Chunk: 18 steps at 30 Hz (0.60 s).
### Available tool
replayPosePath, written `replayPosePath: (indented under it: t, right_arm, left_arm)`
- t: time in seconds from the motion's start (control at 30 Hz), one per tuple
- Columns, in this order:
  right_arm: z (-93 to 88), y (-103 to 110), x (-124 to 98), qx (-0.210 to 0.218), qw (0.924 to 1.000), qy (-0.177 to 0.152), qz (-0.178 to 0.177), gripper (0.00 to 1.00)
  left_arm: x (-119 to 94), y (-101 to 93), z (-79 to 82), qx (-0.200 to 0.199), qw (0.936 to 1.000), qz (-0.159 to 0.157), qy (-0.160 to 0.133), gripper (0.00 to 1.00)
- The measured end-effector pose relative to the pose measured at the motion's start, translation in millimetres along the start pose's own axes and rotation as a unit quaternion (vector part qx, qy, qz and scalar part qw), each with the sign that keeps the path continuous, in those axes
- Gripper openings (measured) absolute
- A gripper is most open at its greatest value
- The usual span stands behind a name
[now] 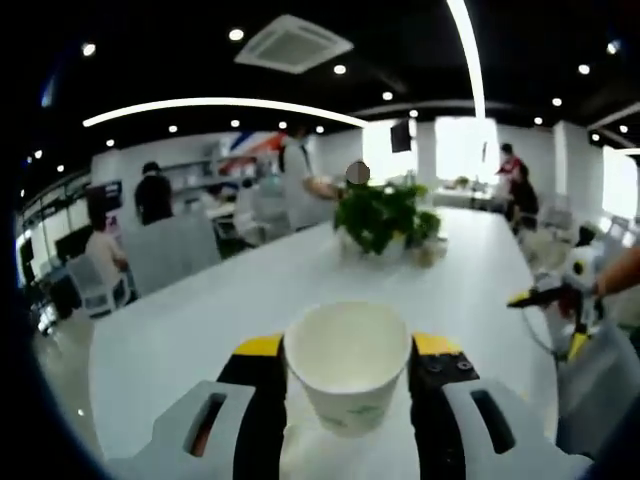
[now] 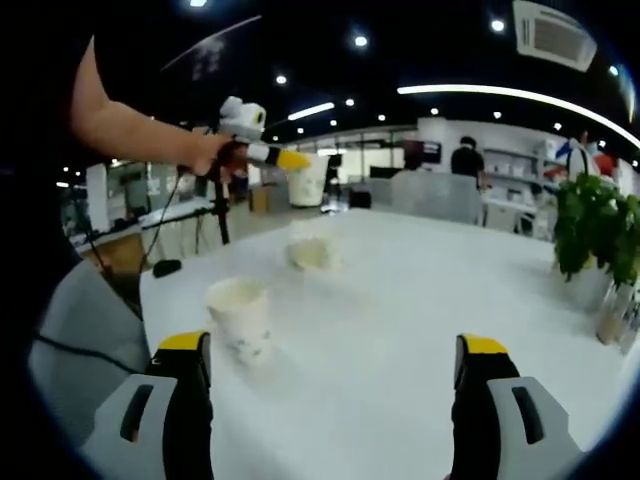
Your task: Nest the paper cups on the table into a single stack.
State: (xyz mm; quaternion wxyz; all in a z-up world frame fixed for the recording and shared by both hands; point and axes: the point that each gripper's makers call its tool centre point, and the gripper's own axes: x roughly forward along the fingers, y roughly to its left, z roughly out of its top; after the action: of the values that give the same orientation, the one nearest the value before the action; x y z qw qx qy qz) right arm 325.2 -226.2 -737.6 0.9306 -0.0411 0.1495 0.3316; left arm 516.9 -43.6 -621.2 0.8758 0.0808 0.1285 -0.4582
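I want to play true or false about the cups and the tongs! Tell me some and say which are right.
1. The left tongs hold a cup. True.
2. That held cup lies on its side. False: it is upright, its open mouth up.
3. The right tongs grip a cup. False: they are open, with bare table between the jaws.
4. In the right gripper view, two cups stand on the table, a near one and a far one. True.
5. A green plant sits on the table. True.
6. The cups on the table are already stacked. False: they stand apart.
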Motion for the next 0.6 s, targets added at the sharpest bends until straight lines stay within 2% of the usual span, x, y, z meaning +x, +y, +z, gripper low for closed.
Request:
replayPosePath:
  t: [0.47,0.6]
  right_arm:
    - [0.4,5,-5,-0.001,1.0,-0.006,0.006,1.0]
    - [3.9,5,-8,0.008,0.9998,-0.019,0.008,1.0]
  left_arm:
    - [-4,-33.0,-3.8,-0.006,0.9999,-0.012,-0.008,0.45]
    - [-7,-44.9,-2.1,-0.009,0.9997,-0.016,-0.013,0.45]
